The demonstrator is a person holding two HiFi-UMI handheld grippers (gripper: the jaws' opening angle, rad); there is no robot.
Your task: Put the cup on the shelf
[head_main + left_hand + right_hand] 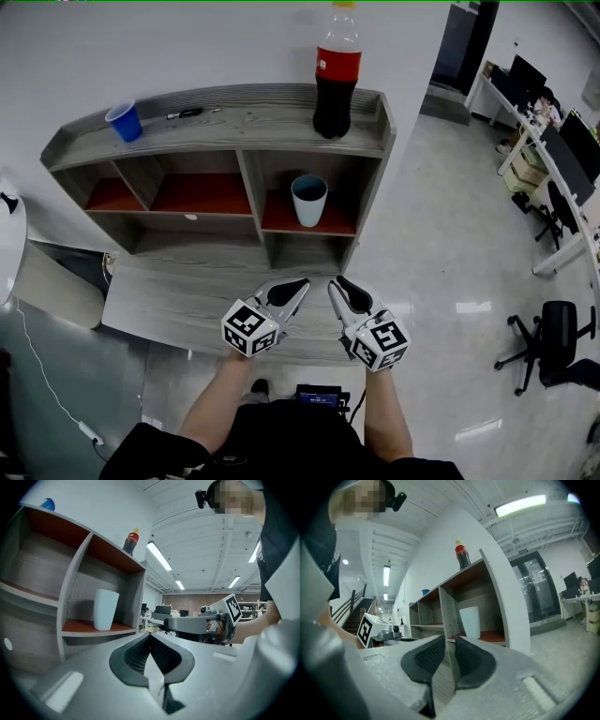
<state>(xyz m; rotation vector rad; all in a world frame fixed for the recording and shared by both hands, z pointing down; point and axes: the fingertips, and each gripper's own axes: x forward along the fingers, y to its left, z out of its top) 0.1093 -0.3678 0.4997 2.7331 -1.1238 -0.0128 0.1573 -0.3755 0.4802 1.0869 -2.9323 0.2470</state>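
Observation:
A white cup point(308, 200) stands upright on the red floor of the shelf's point(234, 127) lower right compartment; it also shows in the left gripper view point(105, 609) and the right gripper view point(471, 622). My left gripper point(302, 285) point(150, 637) hovers over the grey desk top point(178, 300) below the shelf, shut and empty. Beside it my right gripper point(336, 283) point(450, 641) is shut to a thin slit with nothing in it. Both point toward the shelf and are well short of the cup.
A cola bottle point(336, 80), a blue cup point(124, 121) and a dark pen point(187, 113) sit on the shelf's top board. The other red-floored compartments hold nothing. An office chair point(553, 337) and desks with monitors point(553, 122) stand to the right on the glossy floor.

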